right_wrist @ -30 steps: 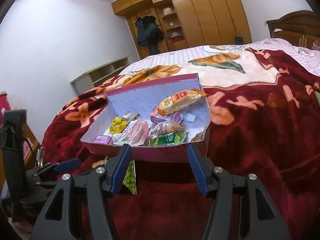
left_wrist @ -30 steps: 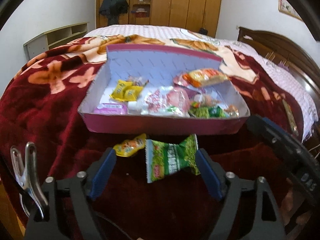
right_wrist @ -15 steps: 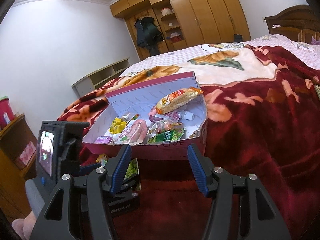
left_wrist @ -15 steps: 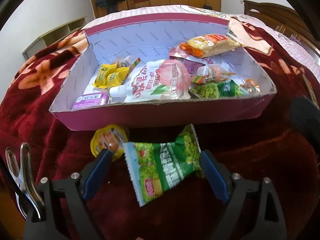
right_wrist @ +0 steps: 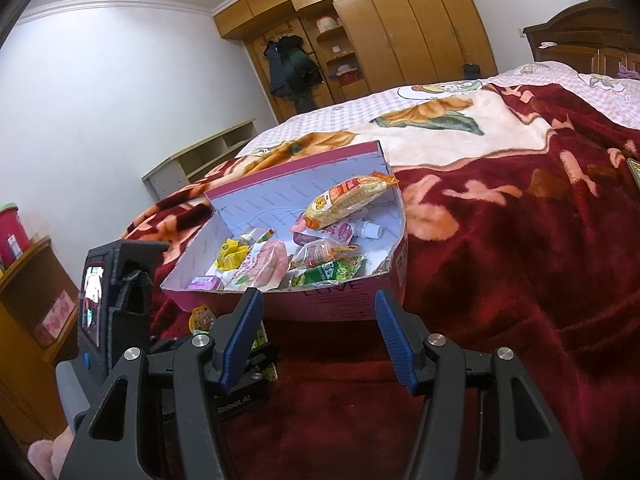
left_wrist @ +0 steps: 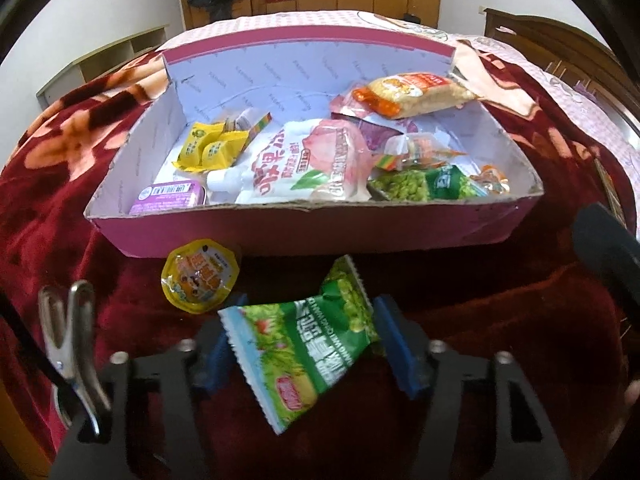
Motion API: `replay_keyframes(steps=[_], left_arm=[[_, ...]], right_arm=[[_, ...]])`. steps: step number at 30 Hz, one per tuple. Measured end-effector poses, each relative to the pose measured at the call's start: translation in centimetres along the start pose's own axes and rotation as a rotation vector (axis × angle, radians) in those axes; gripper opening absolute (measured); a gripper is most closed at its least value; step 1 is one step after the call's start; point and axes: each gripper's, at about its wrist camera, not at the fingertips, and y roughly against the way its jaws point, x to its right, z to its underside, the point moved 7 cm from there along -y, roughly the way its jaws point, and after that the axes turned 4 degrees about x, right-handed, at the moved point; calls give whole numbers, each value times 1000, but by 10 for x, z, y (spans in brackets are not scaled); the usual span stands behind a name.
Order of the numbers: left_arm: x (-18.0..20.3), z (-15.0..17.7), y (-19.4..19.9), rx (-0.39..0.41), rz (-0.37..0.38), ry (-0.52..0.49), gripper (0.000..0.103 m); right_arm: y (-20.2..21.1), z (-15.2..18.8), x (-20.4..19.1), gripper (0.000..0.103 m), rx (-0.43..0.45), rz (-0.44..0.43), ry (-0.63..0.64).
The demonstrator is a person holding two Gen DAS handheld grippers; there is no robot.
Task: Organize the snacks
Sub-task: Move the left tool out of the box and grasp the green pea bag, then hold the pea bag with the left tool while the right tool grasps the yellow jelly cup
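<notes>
A pink cardboard box (left_wrist: pixel 304 232) with white inside lies on the red blanket and holds several snack packets. In front of it lie a green pea-snack packet (left_wrist: pixel 308 344) and an orange jelly cup (left_wrist: pixel 200 276). My left gripper (left_wrist: pixel 304 344) has its blue fingers on both sides of the green packet, touching or almost touching it. My right gripper (right_wrist: pixel 320 340) is open and empty, a little short of the box (right_wrist: pixel 332 308), with the left gripper's body (right_wrist: pixel 116 292) at its left.
A red flowered blanket (right_wrist: pixel 520 260) covers the bed. A wooden headboard (left_wrist: pixel 560 44) is at the right, a wardrobe (right_wrist: pixel 380 32) at the back and a low shelf (right_wrist: pixel 200 156) by the wall. A wooden cabinet (right_wrist: pixel 28 320) stands at the far left.
My left gripper has moved forward and down onto the green packet, and its fingers have narrowed around it. The right gripper has stayed nearly still and open.
</notes>
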Motion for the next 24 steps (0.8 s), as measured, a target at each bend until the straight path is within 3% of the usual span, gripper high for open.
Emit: replay_keyframes(steps=[4, 17, 24], left_arm=[[-1, -1, 7, 16, 17, -5, 48], [-56, -12, 52, 114, -35, 83, 46], [-88, -21, 89, 160, -157, 6, 46]], right_arm=[[0, 0, 0, 60, 0, 0, 0], [1, 1, -10, 60, -2, -13, 11], [-2, 6, -22, 60, -23, -35, 28]])
